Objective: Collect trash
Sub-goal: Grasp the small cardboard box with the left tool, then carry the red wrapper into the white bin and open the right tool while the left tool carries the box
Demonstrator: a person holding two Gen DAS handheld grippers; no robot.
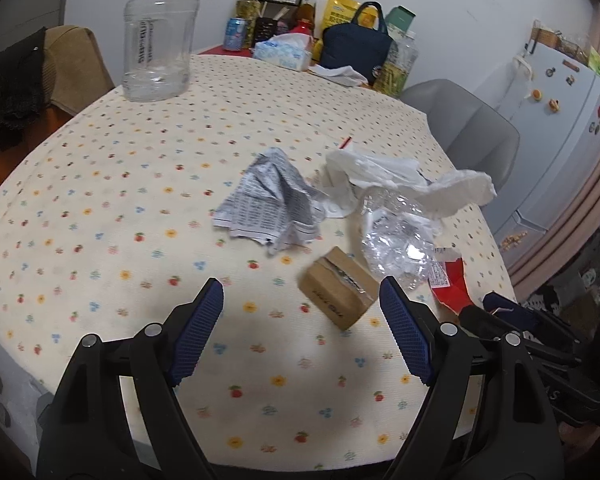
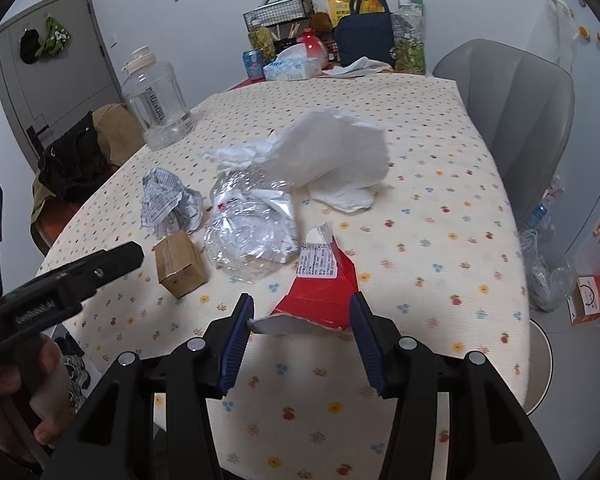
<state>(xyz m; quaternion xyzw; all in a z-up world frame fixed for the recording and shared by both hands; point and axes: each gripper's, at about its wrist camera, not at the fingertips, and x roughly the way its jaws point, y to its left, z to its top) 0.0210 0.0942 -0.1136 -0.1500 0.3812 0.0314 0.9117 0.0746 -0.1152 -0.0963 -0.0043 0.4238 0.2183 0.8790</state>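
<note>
On the table: a flowered cloth covers the table [image 2: 440, 264], and the trash lies in a loose cluster toward its near right side.
Red carton scrap: a torn red carton piece [image 2: 320, 280] lies flat nearest the edge, its ragged white end between the pads of the right tool [image 2: 302, 312].
Right tool: half closed around the scrap; the right pad looks to meet the carton's edge and the left sits at its torn tip, but I cannot tell that either presses yet, so I judge nothing is gripped.
Left tool: the left tool [image 1: 302, 300] stands wide open above the cloth with nothing between its pads; the small cardboard box [image 1: 340, 292] lies just ahead, nearer its right pad.
Other trash: crumpled printed paper [image 1: 272, 204], a crushed clear plastic wrapper [image 1: 396, 236] and a white crumpled bag [image 2: 332, 156] sit behind, the plastic touching the bag.
Handling, carton: light, thin, fairly stiff board, probably glossy and apt to slip; take it across the wide torn end, well inside the edge.
Handling, box: light and rigid with firm sides; grip across its two long faces.
Handling, paper and plastic: nearly weightless and soft; pinch a thick fold or bunch, since the film will likely slide.
</note>
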